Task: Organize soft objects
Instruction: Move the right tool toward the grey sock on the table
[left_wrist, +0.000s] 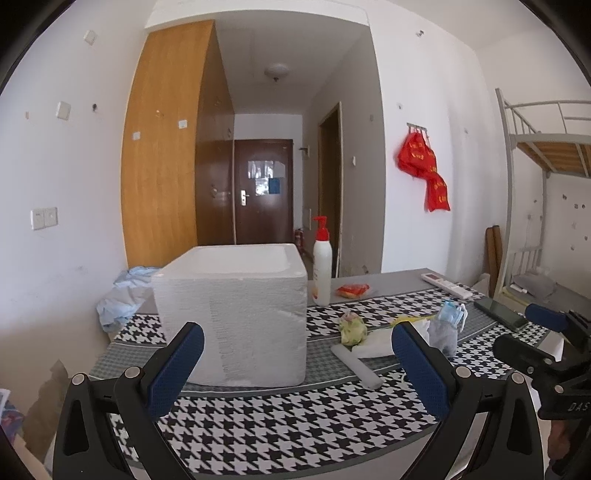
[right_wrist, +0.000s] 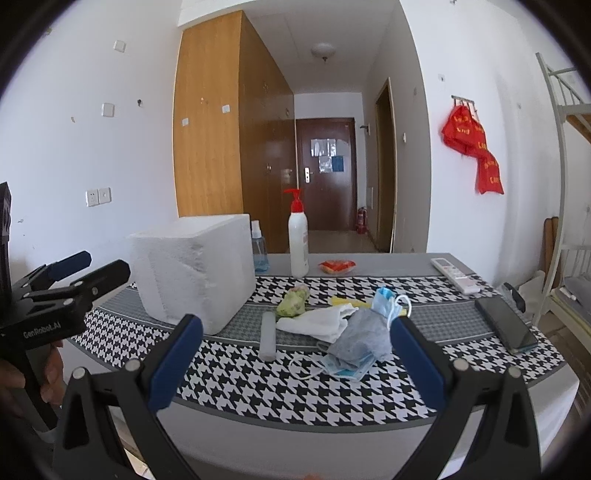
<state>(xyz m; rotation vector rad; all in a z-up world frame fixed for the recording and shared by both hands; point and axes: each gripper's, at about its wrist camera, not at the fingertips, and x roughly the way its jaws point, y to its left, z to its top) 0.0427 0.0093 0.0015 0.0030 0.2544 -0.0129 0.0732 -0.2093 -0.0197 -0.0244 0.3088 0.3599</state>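
Note:
A white foam box (left_wrist: 236, 310) (right_wrist: 195, 271), open at the top, stands on the houndstooth table. To its right lies a heap of soft things: a grey cloth (right_wrist: 364, 338) over blue face masks (right_wrist: 388, 301), a white cloth (right_wrist: 321, 321) (left_wrist: 373, 343), a green crumpled lump (right_wrist: 293, 302) (left_wrist: 352, 326) and something yellow (right_wrist: 347, 301). My left gripper (left_wrist: 295, 365) is open just before the box, nothing between its fingers. My right gripper (right_wrist: 295, 354) is open near the table's front edge, short of the heap.
A white pump bottle (right_wrist: 298, 240) (left_wrist: 322, 266), a blue spray bottle (right_wrist: 259, 247), a red packet (right_wrist: 338, 266), a remote (right_wrist: 456, 275) and a dark phone (right_wrist: 506, 325) lie on the table. A white bar (right_wrist: 267, 338) sits by the cloths. Blue fabric (left_wrist: 122, 295) hangs at the left.

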